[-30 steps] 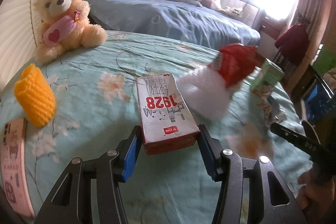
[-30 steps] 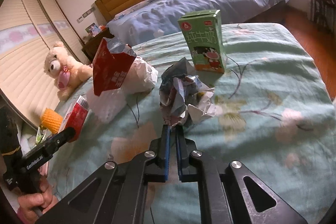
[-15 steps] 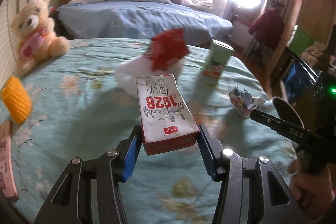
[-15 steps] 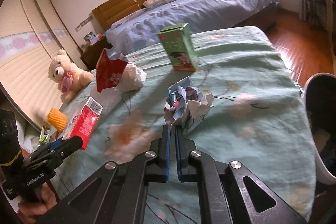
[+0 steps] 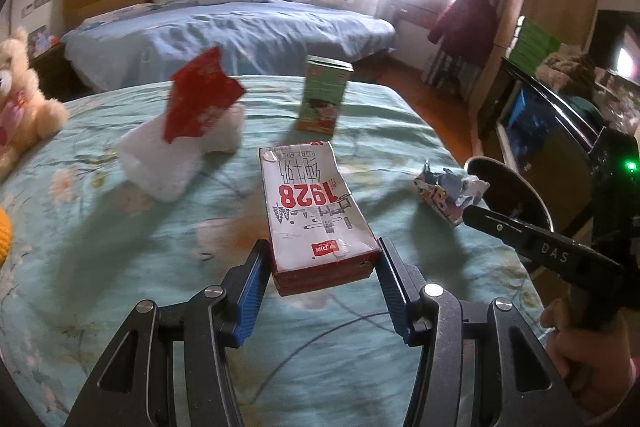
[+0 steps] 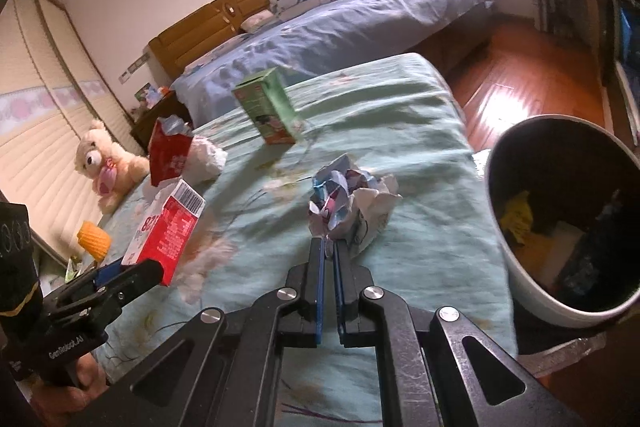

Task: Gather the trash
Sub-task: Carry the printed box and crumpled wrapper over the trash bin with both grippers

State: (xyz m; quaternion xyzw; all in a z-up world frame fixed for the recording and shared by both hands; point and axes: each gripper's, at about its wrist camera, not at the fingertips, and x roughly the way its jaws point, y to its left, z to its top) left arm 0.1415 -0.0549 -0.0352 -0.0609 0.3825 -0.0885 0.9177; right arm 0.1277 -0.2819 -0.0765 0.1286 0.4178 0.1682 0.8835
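Since a second ago both grippers have swung rightward over the bed: the teddy bear [image 5: 20,99] has slid to the left edge of the left view, and the trash bin [image 6: 516,267] has come into the right view.

Left wrist view. Left gripper [image 5: 322,259] clamped on the near end of the red-and-white milk carton [image 5: 312,203], carton held above the teal floral bedspread [image 5: 120,247], "1928" print reading upside down. Beyond it, blurred: a red snack bag [image 5: 200,99] resting against a white plastic bag [image 5: 168,163], and a green drink carton [image 5: 324,93] standing upright further back. To the right, the crumpled paper wad [image 5: 444,191] at the tip of the other gripper's black fingers, with the bin's dark rim just behind. A blue-covered bed [image 5: 224,31] lies beyond.

Right wrist view. Right gripper [image 6: 329,255] nearly shut, blue pads pinching a corner of the crumpled paper wad [image 6: 348,207]; wad held over the bedspread near its right edge. Trash bin, white outside and dark inside, beside the bed at right; yellow scrap and other bits inside it. Left gripper [image 6: 128,273] at lower left with the milk carton [image 6: 164,227] in its grip. Green drink carton [image 6: 268,107] stands between the wad and the far bed. Red snack bag [image 6: 168,151] and teddy bear [image 6: 108,163] at left, yellow knitted item [image 6: 94,237] near the bed's left edge.
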